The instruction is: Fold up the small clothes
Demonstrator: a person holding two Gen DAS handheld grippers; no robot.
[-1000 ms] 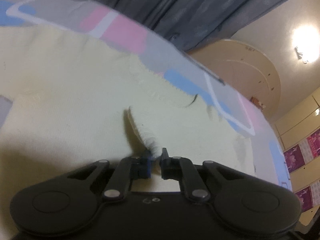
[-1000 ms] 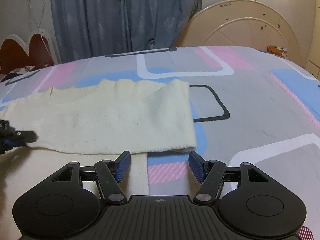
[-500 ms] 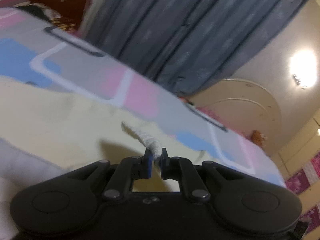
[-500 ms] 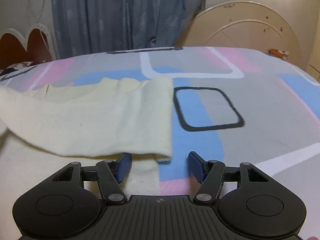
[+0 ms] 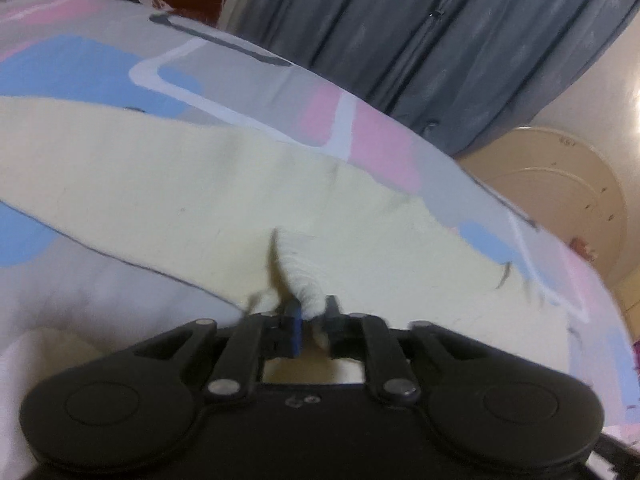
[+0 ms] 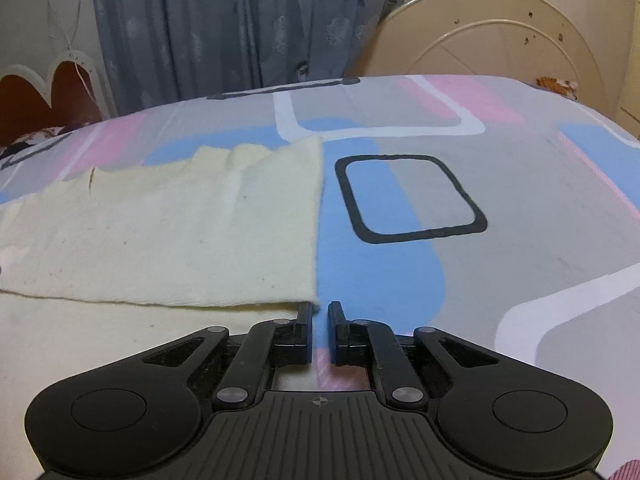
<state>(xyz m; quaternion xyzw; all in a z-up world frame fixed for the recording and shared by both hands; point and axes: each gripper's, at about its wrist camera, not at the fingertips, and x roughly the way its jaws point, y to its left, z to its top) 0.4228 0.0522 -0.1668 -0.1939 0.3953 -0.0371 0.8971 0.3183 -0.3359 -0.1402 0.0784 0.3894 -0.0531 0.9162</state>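
Observation:
A cream knit sweater lies on the patterned bedsheet, with one layer folded over the part nearest me. In the left wrist view the sweater spreads across the bed. Its ribbed cuff stands up in a ridge between the fingers of my left gripper. Those jaws are opening, and the cuff still fills the gap and touches both pads. My right gripper is shut at the folded layer's near right corner. Only bedsheet shows in its narrow slit.
Blue-grey curtains hang behind the bed. A cream arched headboard stands at the right, and a brown heart-shaped board at the left. Bare sheet stretches to the right of the sweater.
The left gripper carried the cuff across the sweater, and its jaws have parted slightly. The right jaws went from wide open to shut. The folded layer's right edge now lies further left, at the right fingertips.

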